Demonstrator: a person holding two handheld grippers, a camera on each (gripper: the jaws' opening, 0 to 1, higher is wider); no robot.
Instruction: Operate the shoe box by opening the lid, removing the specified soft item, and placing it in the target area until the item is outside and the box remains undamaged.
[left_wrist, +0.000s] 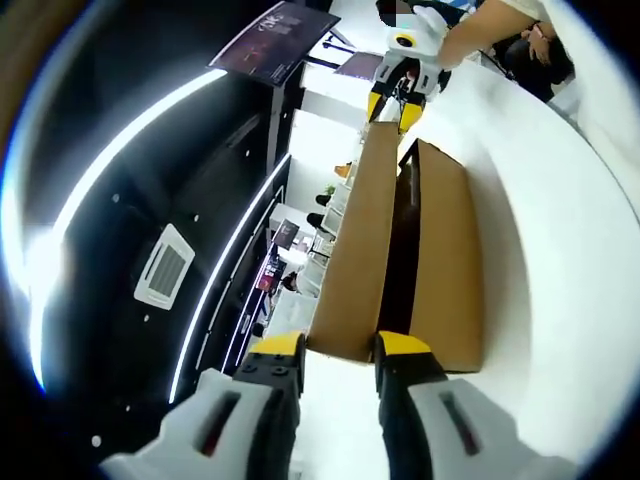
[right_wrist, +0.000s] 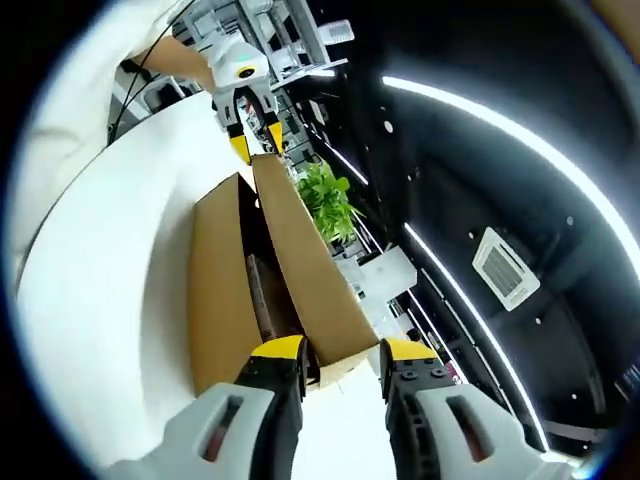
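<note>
On the white surface (left_wrist: 560, 300) the shoe box (left_wrist: 445, 260) lies lengthwise between my two grippers, its long axis running from one to the other. My left gripper (left_wrist: 339, 352) pinches the near end of the raised lid (left_wrist: 360, 250); my right gripper (right_wrist: 340, 352) pinches the opposite end. I judge both ends should rise evenly so the cardboard does not twist. Something dark (right_wrist: 265, 295) lies inside.

bright LED ceiling strips (right_wrist: 520, 140) | white table (left_wrist: 560, 200) glares | fisheye warp | edges blurry
</note>
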